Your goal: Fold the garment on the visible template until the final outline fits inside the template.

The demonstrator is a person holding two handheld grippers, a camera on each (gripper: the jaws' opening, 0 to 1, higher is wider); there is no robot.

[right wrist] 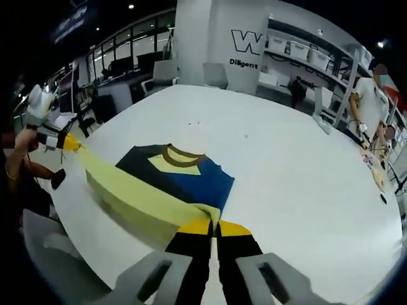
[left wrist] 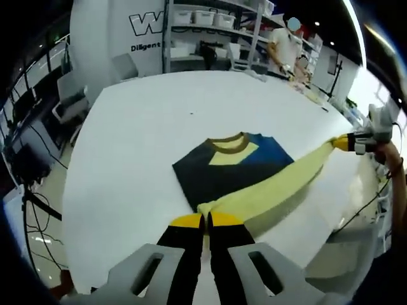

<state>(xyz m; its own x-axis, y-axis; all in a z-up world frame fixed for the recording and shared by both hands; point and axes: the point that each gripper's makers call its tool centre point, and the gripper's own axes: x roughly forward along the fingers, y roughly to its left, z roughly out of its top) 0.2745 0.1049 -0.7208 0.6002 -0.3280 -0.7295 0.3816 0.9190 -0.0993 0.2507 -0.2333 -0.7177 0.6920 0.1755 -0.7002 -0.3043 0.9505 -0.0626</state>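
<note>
My left tongs [left wrist: 205, 220] are closed on one end of the shirt's [left wrist: 238, 162] pale yellow band [left wrist: 273, 190], the yellow tips pressed together with the cloth bunched between them. My right tongs [right wrist: 214, 226] are clamped on the other end the same way. From the left gripper view the right tongs show far off at the table's edge, and the yellow stretch runs taut and lifted between the two grips.

The shirt lies flat on the white table [left wrist: 140, 140], collar [left wrist: 230, 142] away from me, dark navy and blue panels with a yellow patch under the neck. I cannot make out any template outline on the table surface.

The cloth looks light and soft. It sags and rolls where I hold it, so it will follow wherever I carry it but won't keep a straight edge by itself. I judge it best held at the very ends of the fold line, as now, keeping it gently tight so the edge lands straight. Pull too hard and the flat part may drag across the smooth tabletop.

A person [left wrist: 284, 47] stands by the shelves [left wrist: 210, 32] beyond the table.
</note>
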